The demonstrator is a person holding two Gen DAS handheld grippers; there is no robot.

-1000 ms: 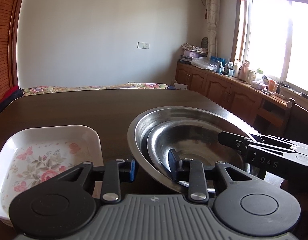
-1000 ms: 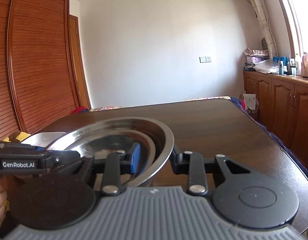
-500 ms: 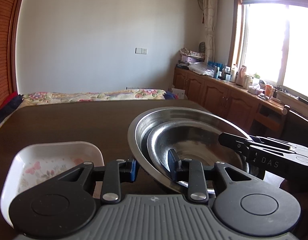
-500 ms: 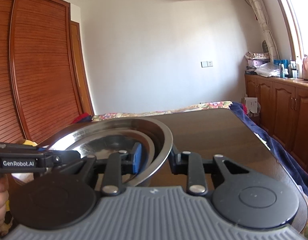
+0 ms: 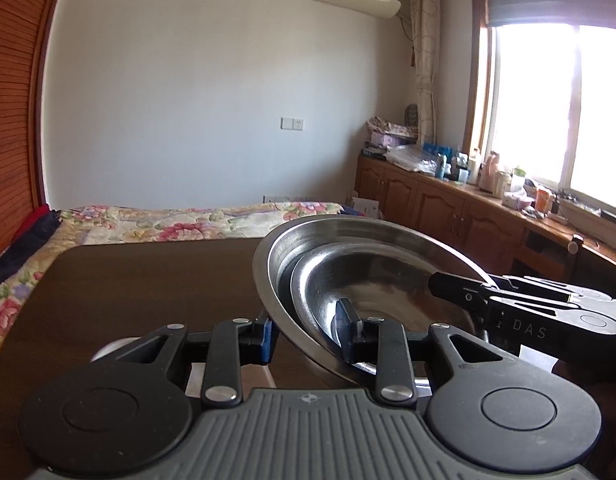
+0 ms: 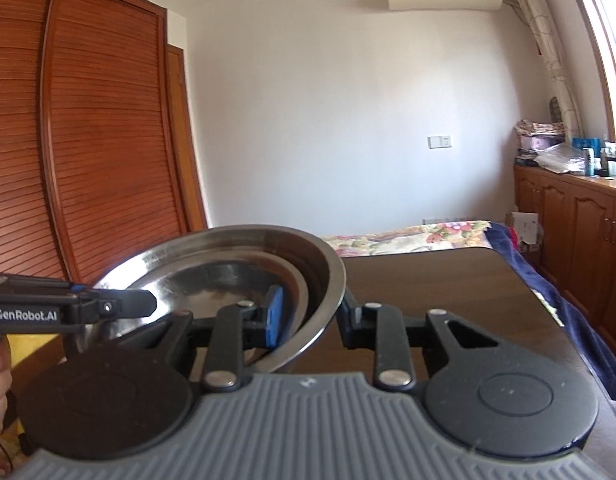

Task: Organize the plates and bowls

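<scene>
**Steel bowls riding between two grippers**

Steel is catching the window light as the large bowl (image 5: 347,236), with the smaller bowl (image 5: 371,280) nested inside, is hanging tilted above the tabletop's (image 5: 148,280) near edge. Both tools are gripping its rim from opposite sides: the left gripper (image 5: 308,336) clenching the left wall, the right gripper (image 6: 311,316) clenching the right wall. Whether the base is touching wood is hidden; a white dish (image 5: 108,354) is peeking out below, mostly cut off.

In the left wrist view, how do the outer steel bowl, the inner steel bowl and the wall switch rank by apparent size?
1. Outer steel bowl
2. Inner steel bowl, nested inside it
3. Wall switch, though it is far from the camera, so only its apparent size is smallest.
</scene>
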